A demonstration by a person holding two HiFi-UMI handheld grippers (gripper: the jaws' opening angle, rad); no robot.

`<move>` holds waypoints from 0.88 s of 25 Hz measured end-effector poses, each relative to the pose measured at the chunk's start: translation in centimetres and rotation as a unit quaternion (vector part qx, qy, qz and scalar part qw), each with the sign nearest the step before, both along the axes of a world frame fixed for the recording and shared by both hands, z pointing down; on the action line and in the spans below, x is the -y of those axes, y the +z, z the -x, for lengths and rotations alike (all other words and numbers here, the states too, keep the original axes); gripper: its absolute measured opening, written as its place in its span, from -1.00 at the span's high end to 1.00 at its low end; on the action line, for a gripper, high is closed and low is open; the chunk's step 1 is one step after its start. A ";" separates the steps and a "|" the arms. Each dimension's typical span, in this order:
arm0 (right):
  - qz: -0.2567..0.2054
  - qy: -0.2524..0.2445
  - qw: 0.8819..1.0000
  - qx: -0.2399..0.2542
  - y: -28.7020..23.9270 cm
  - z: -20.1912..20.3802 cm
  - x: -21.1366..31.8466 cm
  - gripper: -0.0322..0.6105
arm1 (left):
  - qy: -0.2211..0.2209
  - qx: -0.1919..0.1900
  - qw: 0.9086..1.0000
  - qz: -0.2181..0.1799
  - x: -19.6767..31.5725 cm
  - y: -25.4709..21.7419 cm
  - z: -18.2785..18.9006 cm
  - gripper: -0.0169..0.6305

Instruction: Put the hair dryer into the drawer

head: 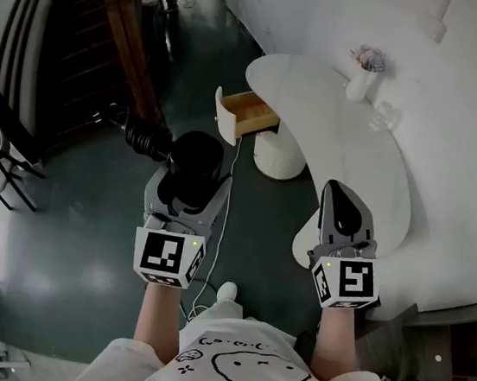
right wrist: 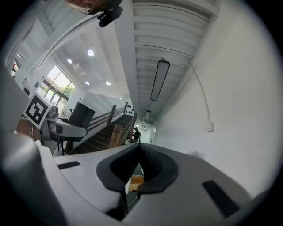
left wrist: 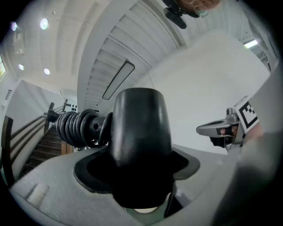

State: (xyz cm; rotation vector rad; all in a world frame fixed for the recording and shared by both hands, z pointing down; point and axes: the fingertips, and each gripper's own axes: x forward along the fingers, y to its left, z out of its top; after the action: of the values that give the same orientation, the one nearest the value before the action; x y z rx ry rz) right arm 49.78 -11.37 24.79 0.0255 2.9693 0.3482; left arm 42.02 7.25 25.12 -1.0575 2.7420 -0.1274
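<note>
Black hair dryer (head: pixel 194 164): one. I carried it in the air over the floor, short of the drawer and well apart from it.
Ribbed cable sleeve (head: pixel 141 138): one, black. It stuck out from the dryer's body toward the left of the head view.
Left gripper (head: pixel 187 198): my jaws stood wide and were clamped on the dryer's round body, one jaw on each side. Its barrel filled the middle of the left gripper view.
Right gripper (head: pixel 346 215): my jaws were pressed together with nothing between them. It was held level beside the left one, over the near edge of the table.
Drawer (head: pixel 250 113): one, with a wooden inside and a white front. It was pulled open at the table's left side and looked empty from the head view.
Table (head: pixel 330 154): one, white with a curved top, set against the white wall.
Pedestal (head: pixel 278 157): one, white and ribbed, under the table just beside the drawer.
Vase (head: pixel 360 84): one, white, with pale flowers. It stood upright on the tabletop near the wall.
White cable (head: pixel 231 189): one. It ran down from the drawer's area across the dark green floor (head: pixel 84 235) toward me.
</note>
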 end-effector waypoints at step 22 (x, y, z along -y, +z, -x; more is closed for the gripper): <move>-0.009 -0.016 1.000 0.008 -0.3 2.7 2.6 0.89 | -0.028 0.031 0.999 0.018 1.9 -1.1 2.6 -0.15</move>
State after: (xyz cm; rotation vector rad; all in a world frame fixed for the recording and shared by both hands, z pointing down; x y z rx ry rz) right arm 47.06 -14.01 24.47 0.0720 2.9472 0.3701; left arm 39.42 5.40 24.04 -0.9684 2.7241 -0.2141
